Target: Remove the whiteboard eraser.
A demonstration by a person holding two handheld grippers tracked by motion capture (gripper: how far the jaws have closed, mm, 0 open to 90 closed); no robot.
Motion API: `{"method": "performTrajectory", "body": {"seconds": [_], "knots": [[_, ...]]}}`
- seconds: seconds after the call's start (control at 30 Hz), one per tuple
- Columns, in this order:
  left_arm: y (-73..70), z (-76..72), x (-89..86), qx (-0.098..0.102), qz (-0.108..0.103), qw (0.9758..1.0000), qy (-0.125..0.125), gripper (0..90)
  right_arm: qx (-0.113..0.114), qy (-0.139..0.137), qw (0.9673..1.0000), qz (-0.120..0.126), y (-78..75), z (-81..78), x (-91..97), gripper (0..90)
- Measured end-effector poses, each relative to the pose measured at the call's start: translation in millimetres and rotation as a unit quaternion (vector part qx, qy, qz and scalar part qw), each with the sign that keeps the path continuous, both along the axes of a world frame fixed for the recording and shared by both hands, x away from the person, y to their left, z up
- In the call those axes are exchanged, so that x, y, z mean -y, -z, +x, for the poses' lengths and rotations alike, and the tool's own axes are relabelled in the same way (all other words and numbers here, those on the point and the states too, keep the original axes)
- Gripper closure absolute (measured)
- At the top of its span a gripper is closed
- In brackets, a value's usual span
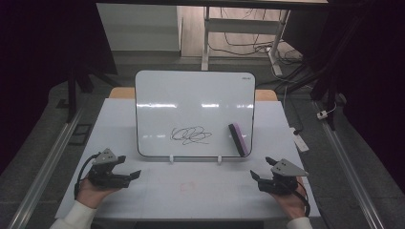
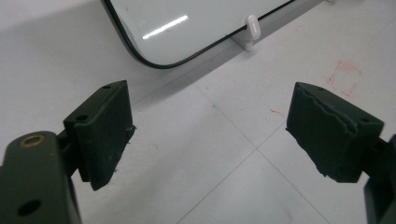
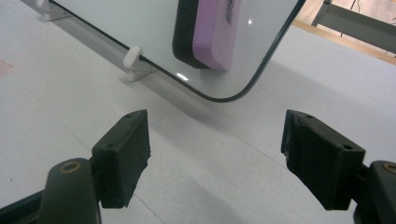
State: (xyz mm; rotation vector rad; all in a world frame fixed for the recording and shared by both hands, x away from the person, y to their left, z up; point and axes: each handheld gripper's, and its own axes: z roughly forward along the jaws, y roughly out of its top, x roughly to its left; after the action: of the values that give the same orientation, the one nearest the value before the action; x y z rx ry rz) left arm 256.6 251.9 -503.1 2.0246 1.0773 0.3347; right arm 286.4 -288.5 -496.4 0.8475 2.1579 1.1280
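**White board standing ahead of two open, empty grippers**

White table surface (image 1: 200, 186) is lying under both hands, and nothing is resting between the jaws of either tool. The left gripper (image 1: 128, 167) is sitting low at the near edge of the table, held by the left hand (image 1: 95, 190), and its jaws are standing wide apart with only bare table between them. In the left gripper view the pads (image 2: 105, 133) are gripping nothing; ahead of them and a little to the left the rounded lower corner of the whiteboard (image 2: 154, 28) is showing, with a small white support clip (image 2: 252, 29) holding its bottom edge. A faint red mark (image 2: 344, 77) is lying on the table ahead of the jaws to the right.

The right gripper (image 1: 261, 169) is resting at the near edge on the other side, held by the right hand (image 1: 291, 202), and its jaws are also spread wide and empty. Just ahead of it, in the right gripper view, the eraser (image 3: 205, 32), purple with a black felt side, is sticking to the board face near the lower corner, above another clip (image 3: 133, 58).

In the high view the whiteboard is standing tilted back, between and beyond the two grippers. A black scribble (image 1: 191, 135) is showing on its lower middle, to the left of the eraser, apart from it.
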Motion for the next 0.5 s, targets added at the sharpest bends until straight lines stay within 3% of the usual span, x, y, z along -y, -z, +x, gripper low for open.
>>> {"method": "performTrajectory", "body": {"seconds": [0.23, 0.5], "knots": [[-0.2, -0.3, 0.1, 0.000, 0.000, 1.0000, 0.000, 15.5, 0.002, 0.004, 1.0000, 0.005, -3.2, -0.6, 0.1, 25.3], [-0.2, 0.0, 0.9, -0.002, -0.001, 1.0000, -0.003, 15.5, 0.008, 0.015, 0.9997, 0.020, -17.7, 0.9, -7.3, 29.0]]}}
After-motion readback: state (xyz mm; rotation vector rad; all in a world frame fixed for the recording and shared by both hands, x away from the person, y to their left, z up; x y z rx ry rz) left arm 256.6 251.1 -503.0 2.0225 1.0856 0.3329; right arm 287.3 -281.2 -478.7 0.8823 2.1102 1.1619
